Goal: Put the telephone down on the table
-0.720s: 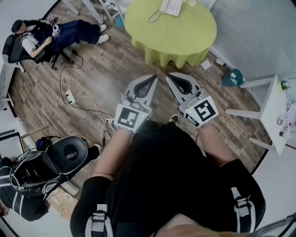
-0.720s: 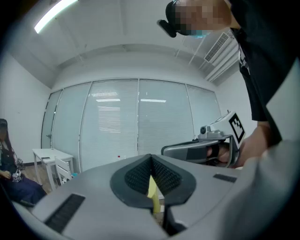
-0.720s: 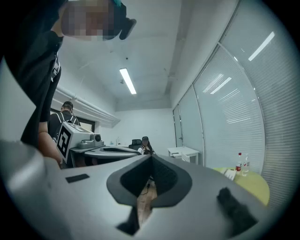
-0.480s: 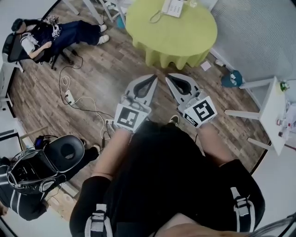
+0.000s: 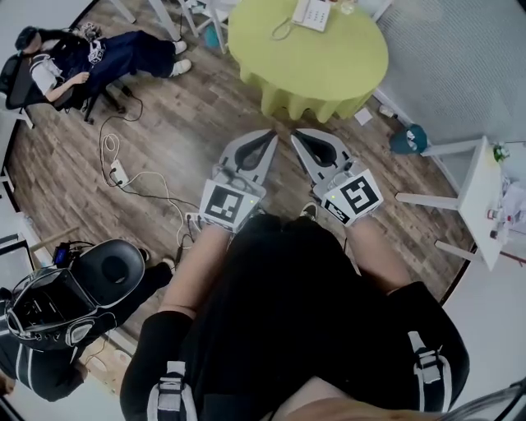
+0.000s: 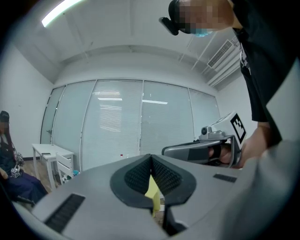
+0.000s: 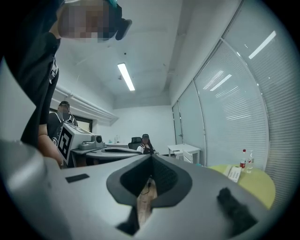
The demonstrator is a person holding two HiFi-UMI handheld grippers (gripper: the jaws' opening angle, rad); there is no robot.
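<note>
A white telephone (image 5: 308, 12) with a coiled cord lies at the far edge of the round table with the lime-green cloth (image 5: 329, 70), at the top of the head view. My left gripper (image 5: 271, 134) and right gripper (image 5: 294, 134) are held side by side at waist height over the wooden floor, short of the table. Both are shut with their tips meeting and nothing between them. In the right gripper view the telephone (image 7: 233, 173) shows on the green table (image 7: 255, 185) at the lower right. The left gripper view shows a sliver of green cloth (image 6: 152, 194) behind its shut jaws.
A person sits in a chair (image 5: 82, 57) at the upper left, with cables and a power strip (image 5: 119, 171) on the floor nearby. A black office chair (image 5: 119, 270) stands at the left, a white side table (image 5: 485, 193) at the right, and a teal object (image 5: 408, 138) near the green table.
Both grippers sit slightly higher in the head view and the table has drifted a little right. Both jaws stay shut.
</note>
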